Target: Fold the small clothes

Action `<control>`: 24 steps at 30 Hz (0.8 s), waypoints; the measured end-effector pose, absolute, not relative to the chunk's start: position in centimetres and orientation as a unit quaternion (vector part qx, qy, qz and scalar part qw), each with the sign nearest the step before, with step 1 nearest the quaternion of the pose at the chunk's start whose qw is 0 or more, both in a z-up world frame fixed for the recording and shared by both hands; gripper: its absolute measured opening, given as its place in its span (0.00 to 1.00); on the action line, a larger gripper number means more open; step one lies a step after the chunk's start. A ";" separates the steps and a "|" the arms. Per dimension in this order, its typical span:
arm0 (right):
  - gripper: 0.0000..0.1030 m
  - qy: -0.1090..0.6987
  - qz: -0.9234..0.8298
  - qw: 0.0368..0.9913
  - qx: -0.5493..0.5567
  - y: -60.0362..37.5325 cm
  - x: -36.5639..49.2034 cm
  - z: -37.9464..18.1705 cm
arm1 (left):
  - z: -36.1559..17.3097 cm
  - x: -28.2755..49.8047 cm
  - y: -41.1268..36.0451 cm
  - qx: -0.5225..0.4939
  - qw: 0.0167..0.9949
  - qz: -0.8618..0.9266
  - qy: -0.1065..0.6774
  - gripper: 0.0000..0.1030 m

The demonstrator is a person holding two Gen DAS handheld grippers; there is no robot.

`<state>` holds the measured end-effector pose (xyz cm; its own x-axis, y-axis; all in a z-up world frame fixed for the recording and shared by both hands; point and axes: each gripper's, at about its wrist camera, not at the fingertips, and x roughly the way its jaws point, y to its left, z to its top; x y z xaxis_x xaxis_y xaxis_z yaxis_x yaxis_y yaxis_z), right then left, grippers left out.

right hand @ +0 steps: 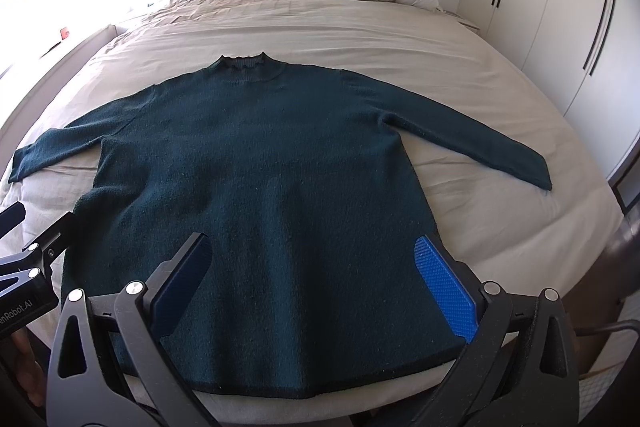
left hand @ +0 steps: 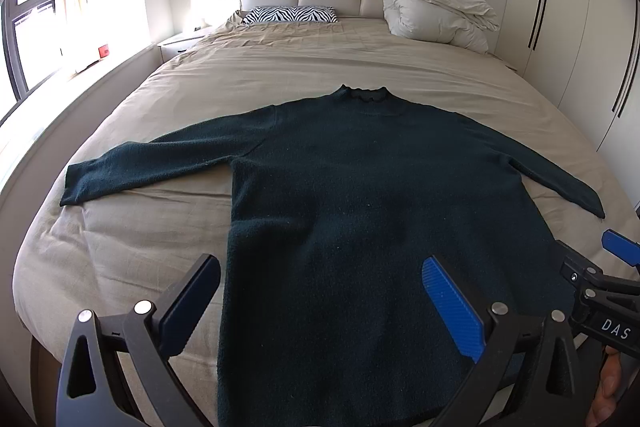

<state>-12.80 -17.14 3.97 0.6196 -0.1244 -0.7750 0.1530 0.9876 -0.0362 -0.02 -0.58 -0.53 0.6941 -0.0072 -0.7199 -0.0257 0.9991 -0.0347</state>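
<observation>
A dark green long-sleeved sweater (left hand: 360,195) lies flat on the bed, collar far, hem near, both sleeves spread out; it also shows in the right wrist view (right hand: 260,179). My left gripper (left hand: 320,299) is open above the sweater's lower left part, its left finger over the sheet. My right gripper (right hand: 316,287) is open above the hem's right part, holding nothing. The right gripper also shows at the left wrist view's right edge (left hand: 592,279).
The bed (left hand: 160,99) has a beige sheet. A zebra-print pillow (left hand: 292,14) and a bundled white duvet (left hand: 432,7) lie by the headboard. A window is on the left, white wardrobes (left hand: 568,27) on the right.
</observation>
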 end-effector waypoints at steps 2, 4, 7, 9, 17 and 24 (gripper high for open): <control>1.00 0.430 -0.077 0.899 0.017 -17.2 -12.8 3.9 | -0.5 0.0 -0.6 -0.021 0.920 0.005 0.391 1.00; 1.00 0.431 -0.077 0.899 0.016 -17.2 -12.8 3.9 | -0.5 0.0 -0.5 -0.021 0.920 0.005 0.391 1.00; 1.00 0.431 -0.076 0.899 0.017 -17.2 -12.8 3.8 | -0.5 0.0 -0.6 -0.021 0.920 0.005 0.392 1.00; 1.00 0.431 -0.076 0.899 0.016 -17.2 -12.8 3.8 | -0.5 0.0 -0.5 -0.022 0.920 0.005 0.391 1.00; 1.00 0.434 -0.076 0.898 0.015 -17.3 -12.7 3.7 | -0.5 0.0 -0.5 -0.022 0.920 0.004 0.392 1.00; 1.00 0.436 -0.074 0.897 0.016 -17.3 -12.5 3.6 | -0.5 0.1 -0.5 -0.023 0.919 0.004 0.393 1.00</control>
<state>-12.55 -17.34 3.62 0.6088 -0.1196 -0.7843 0.1469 0.9885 -0.0367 0.08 -0.53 -0.54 0.6915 -0.0103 -0.7223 -0.0255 0.9989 -0.0387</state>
